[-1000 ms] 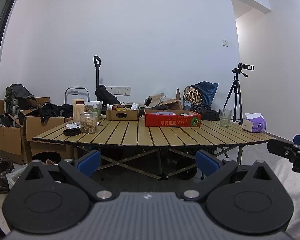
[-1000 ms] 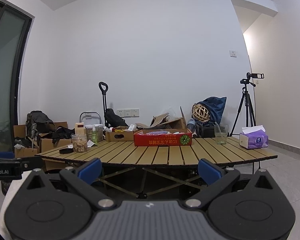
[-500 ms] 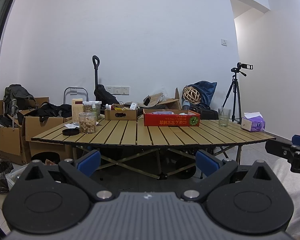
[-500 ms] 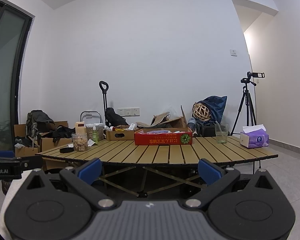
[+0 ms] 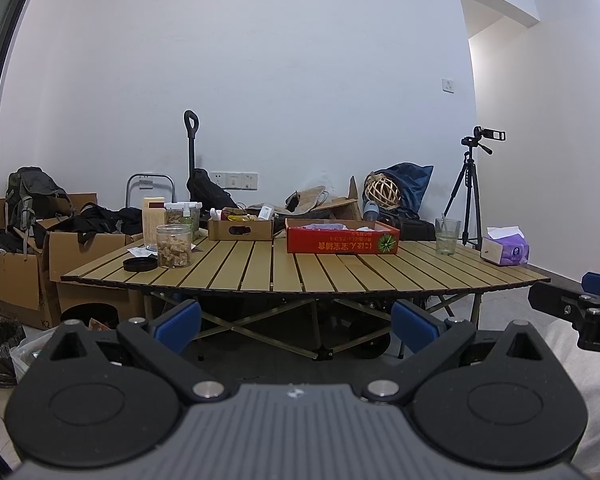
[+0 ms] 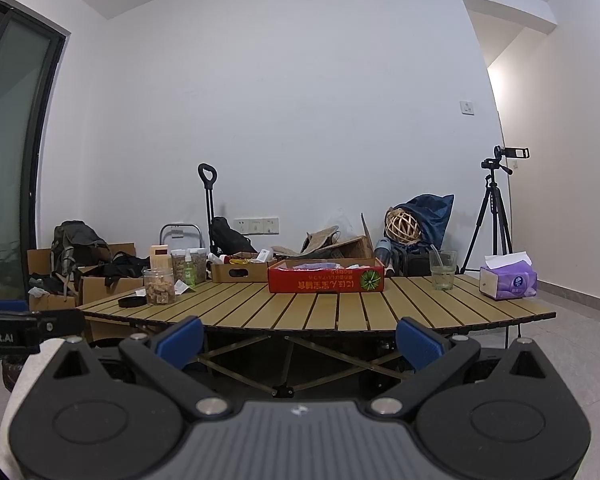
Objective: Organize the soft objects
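A red cardboard box (image 5: 342, 242) (image 6: 326, 282) sits mid-table on the slatted folding table (image 5: 260, 268) (image 6: 300, 308); pale purple and white soft things (image 5: 324, 225) (image 6: 316, 266) show over its rim. A purple tissue pack (image 5: 505, 250) (image 6: 508, 283) lies at the table's right end. My left gripper (image 5: 296, 320) and right gripper (image 6: 299, 340) are both open and hold nothing. They hang side by side, short of the table's front edge and about level with it. One of the right gripper's fingers (image 5: 556, 300) shows at the right edge of the left wrist view.
On the table's left stand a snack jar (image 5: 174, 246) with its black lid (image 5: 140, 264) beside it, bottles and a small cardboard box (image 5: 240, 229). A glass (image 5: 447, 236) stands at the right. Cardboard boxes (image 5: 16, 276) and a tripod (image 5: 470, 188) flank the table.
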Demonstrator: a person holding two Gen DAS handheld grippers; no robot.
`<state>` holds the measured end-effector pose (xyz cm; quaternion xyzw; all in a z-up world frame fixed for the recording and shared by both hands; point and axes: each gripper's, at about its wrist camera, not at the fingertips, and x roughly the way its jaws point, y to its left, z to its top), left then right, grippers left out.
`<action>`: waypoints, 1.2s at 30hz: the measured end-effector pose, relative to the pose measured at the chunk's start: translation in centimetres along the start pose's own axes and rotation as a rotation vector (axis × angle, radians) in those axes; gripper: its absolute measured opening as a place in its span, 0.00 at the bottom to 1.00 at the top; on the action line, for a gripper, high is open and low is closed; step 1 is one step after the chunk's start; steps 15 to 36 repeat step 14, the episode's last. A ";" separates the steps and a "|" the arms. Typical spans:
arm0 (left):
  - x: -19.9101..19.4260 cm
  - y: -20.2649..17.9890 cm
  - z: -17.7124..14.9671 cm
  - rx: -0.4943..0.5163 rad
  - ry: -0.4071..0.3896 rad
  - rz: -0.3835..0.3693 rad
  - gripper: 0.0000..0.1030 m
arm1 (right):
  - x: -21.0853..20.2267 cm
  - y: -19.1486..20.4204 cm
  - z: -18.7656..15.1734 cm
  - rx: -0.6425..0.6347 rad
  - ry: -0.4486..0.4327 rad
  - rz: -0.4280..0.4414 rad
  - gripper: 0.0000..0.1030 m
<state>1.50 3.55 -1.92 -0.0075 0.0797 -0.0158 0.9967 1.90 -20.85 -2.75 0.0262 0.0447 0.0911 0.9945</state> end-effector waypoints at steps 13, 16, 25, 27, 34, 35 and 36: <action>-0.3 -0.2 0.6 -0.004 -0.030 0.005 1.00 | 0.2 0.2 0.5 -0.011 -0.016 0.002 1.00; -0.3 -0.2 0.7 -0.009 -0.028 0.010 1.00 | 0.2 0.2 0.5 -0.012 -0.018 0.002 1.00; -0.3 -0.2 0.7 -0.009 -0.028 0.010 1.00 | 0.2 0.2 0.5 -0.012 -0.018 0.002 1.00; -0.3 -0.2 0.7 -0.009 -0.028 0.010 1.00 | 0.2 0.2 0.5 -0.012 -0.018 0.002 1.00; -0.3 -0.2 0.7 -0.009 -0.028 0.010 1.00 | 0.2 0.2 0.5 -0.012 -0.018 0.002 1.00; -0.3 -0.2 0.7 -0.009 -0.028 0.010 1.00 | 0.2 0.2 0.5 -0.012 -0.018 0.002 1.00; -0.3 -0.2 0.7 -0.009 -0.028 0.010 1.00 | 0.2 0.2 0.5 -0.012 -0.018 0.002 1.00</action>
